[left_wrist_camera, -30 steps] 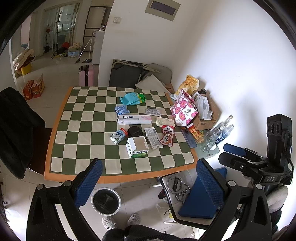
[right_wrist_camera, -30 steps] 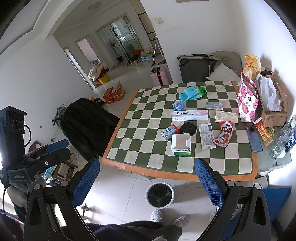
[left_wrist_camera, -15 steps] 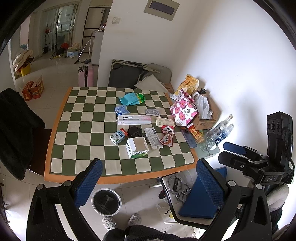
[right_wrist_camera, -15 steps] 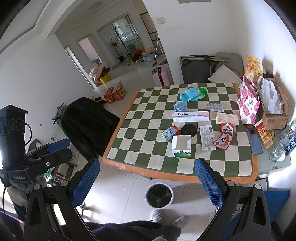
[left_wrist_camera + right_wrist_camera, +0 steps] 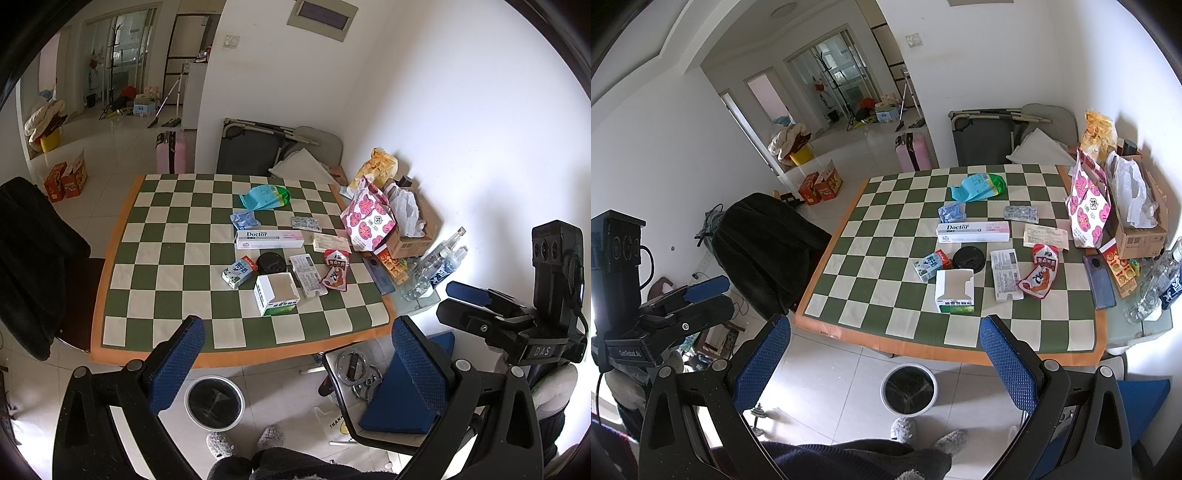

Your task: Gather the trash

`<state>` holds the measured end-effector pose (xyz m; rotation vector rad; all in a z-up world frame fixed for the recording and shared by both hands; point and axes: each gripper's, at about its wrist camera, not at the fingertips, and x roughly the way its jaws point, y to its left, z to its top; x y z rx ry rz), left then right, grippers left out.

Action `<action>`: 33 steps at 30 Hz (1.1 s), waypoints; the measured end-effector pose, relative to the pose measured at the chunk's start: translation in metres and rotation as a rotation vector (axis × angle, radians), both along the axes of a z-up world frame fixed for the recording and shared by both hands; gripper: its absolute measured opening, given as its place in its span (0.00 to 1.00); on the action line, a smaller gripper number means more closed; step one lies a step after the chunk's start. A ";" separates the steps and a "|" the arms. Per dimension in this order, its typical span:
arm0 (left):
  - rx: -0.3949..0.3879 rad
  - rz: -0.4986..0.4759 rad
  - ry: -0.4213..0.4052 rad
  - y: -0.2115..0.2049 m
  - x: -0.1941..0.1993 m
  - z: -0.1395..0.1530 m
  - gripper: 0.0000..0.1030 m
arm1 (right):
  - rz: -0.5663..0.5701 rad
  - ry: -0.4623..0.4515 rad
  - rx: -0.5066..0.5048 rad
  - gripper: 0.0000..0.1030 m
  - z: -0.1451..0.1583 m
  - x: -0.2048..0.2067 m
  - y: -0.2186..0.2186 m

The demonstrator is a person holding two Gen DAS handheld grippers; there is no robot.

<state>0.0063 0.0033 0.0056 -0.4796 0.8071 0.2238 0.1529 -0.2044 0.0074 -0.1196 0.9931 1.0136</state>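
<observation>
Trash lies on the green-checked table (image 5: 155, 273): an open white-and-green box (image 5: 277, 293), a small milk carton (image 5: 239, 271), a black lid (image 5: 271, 262), a long Doctor box (image 5: 269, 238), a red snack wrapper (image 5: 336, 273) and a teal bag (image 5: 264, 195). A round bin (image 5: 214, 402) stands on the floor below the table's near edge, also seen as the bin (image 5: 909, 389). My left gripper (image 5: 295, 350) hangs open and empty, short of the table. Beside it, my right gripper (image 5: 886, 354) is open and empty too, above the floor.
A flowered bag (image 5: 367, 218), a cardboard box (image 5: 410, 236), a phone (image 5: 378, 275) and bottles (image 5: 432, 266) crowd the table's right side. A black-draped chair (image 5: 768, 251) stands left of the table. A blue-cushioned chair (image 5: 399, 398) sits front right. Slippered feet (image 5: 243, 441) are by the bin.
Both views have drifted only slightly. Nothing on the table has moved, and both grippers stay open.
</observation>
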 end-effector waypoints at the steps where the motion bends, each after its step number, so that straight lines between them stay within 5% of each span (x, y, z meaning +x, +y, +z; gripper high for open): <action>1: 0.000 -0.003 0.001 0.001 0.001 0.001 1.00 | 0.001 -0.002 0.001 1.00 -0.001 -0.001 -0.001; 8: -0.009 -0.007 0.010 0.011 0.004 -0.001 1.00 | -0.001 0.011 0.011 1.00 -0.001 0.000 0.001; 10: 0.038 0.027 0.034 0.018 0.005 -0.004 1.00 | -0.019 0.014 0.014 1.00 0.000 -0.001 0.003; 13: 0.209 0.129 0.122 0.033 0.015 -0.021 1.00 | -0.098 -0.011 -0.016 1.00 -0.005 0.002 0.005; 18: 0.280 0.206 0.255 0.067 0.036 -0.079 1.00 | -0.250 -0.025 -0.152 1.00 -0.039 0.018 0.021; 25: 0.063 0.202 0.443 0.086 0.098 -0.174 1.00 | -0.452 0.073 -0.305 1.00 -0.132 0.081 0.018; 31: -0.245 0.191 0.546 0.083 0.177 -0.245 0.99 | -0.565 0.182 -0.405 1.00 -0.216 0.158 0.002; 33: -0.281 0.190 0.586 0.078 0.203 -0.262 0.99 | -0.576 0.211 -0.439 1.00 -0.245 0.192 0.002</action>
